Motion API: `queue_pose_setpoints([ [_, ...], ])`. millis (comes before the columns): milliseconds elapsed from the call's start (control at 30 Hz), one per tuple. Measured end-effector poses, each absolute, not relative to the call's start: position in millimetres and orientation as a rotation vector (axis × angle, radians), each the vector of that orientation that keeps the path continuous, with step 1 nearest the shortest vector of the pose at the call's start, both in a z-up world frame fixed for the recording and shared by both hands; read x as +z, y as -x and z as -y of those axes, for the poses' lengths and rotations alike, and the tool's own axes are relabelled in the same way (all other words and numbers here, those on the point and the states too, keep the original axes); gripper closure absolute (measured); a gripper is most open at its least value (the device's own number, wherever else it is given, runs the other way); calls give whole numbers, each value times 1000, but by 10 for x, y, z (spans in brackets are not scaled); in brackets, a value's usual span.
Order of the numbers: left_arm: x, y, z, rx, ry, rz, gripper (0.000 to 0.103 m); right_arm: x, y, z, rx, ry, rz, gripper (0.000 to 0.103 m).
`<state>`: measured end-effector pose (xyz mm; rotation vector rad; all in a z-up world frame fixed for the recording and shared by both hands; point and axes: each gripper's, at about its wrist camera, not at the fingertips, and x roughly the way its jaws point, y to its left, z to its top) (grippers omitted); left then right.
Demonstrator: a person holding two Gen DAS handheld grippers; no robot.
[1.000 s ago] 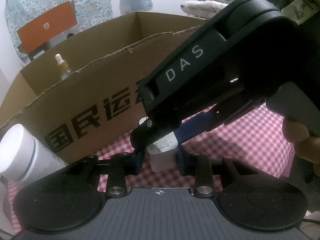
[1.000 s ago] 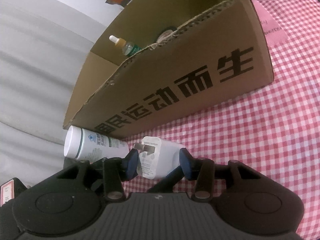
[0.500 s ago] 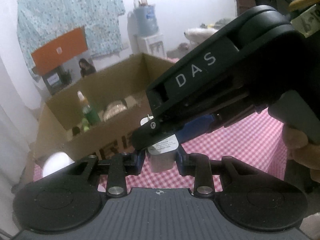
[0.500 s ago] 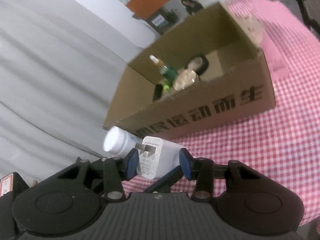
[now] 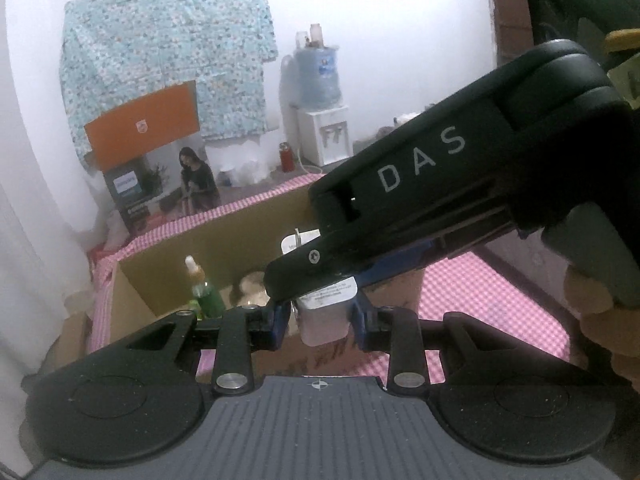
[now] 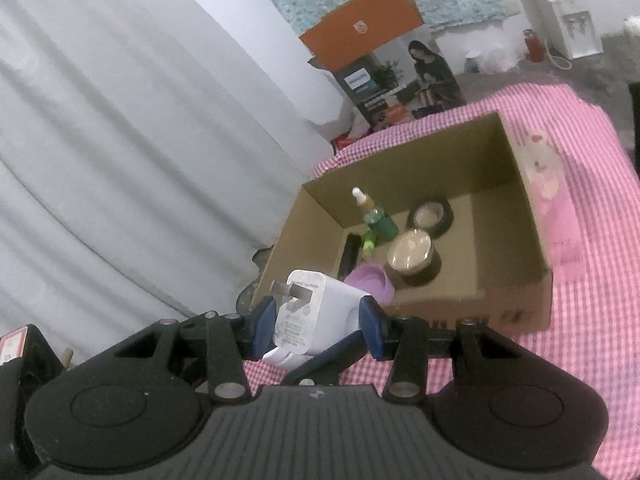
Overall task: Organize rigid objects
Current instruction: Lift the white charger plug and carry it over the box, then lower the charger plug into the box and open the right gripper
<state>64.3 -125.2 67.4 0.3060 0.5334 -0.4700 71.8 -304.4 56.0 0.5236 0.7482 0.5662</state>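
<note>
The right hand-held gripper (image 6: 318, 330) clamps the charger (image 6: 316, 312), hiding its base.

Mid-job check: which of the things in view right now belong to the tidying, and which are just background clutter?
Part of the job:
- white plastic plug charger, gripped in both the right claw and the left claw
- open brown cardboard box
- green dropper bottle, round gold-lidded jar, black tape roll, all inside it

Just lying about:
- orange-topped printed carton
- white water dispenser
- red flask
</note>
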Motion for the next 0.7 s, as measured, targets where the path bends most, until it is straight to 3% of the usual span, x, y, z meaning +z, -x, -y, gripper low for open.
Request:
queue_pose_setpoints([
  [267,606,-1312,1428,-474,-249,-632,72,574,-1344,3208,565,-507,-821,54],
  [700,166,-2298,1555,-458,-140,-882,72,105,-2545,3279,523,-492,-1041,55],
])
